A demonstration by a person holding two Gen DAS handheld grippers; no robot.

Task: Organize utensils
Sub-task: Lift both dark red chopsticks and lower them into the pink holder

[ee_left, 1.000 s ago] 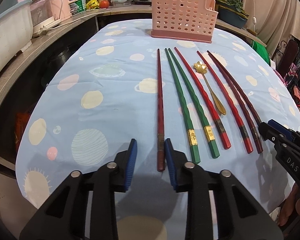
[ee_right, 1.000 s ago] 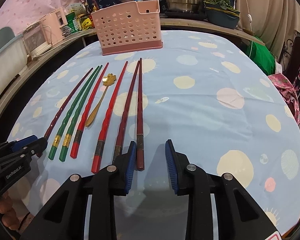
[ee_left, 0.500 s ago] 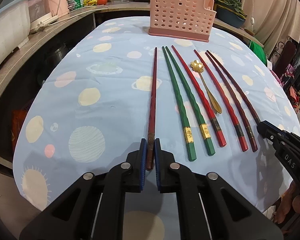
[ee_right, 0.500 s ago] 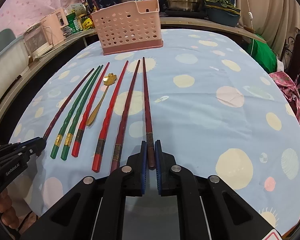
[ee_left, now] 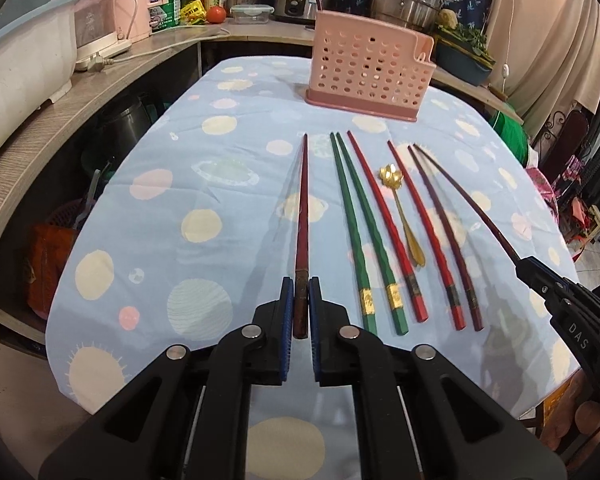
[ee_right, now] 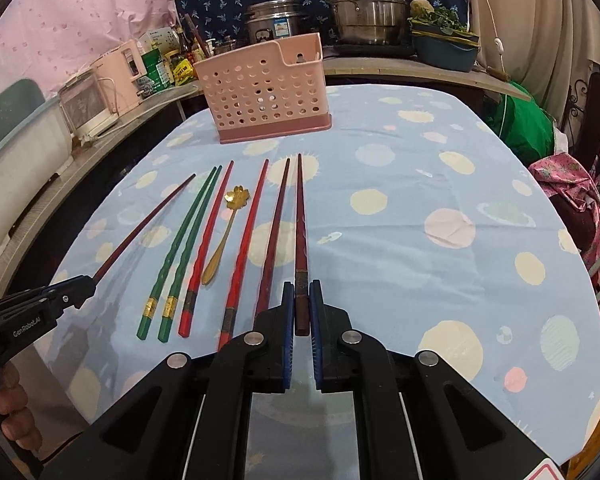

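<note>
Both dark-red chopsticks [ee_left: 302,216] [ee_right: 300,224] long, tapered, band near butt

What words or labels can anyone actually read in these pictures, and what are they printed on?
"DAS": white letters on the black body of the right tongs, seen from the left camera.
"GenRobot.AI": white letters on the black body of the left tongs, seen from the right camera.
Labels on the bottles and packets on the counter: too small and blurred to read.
Sticker on the rice cooker: blurred, unreadable.
</note>
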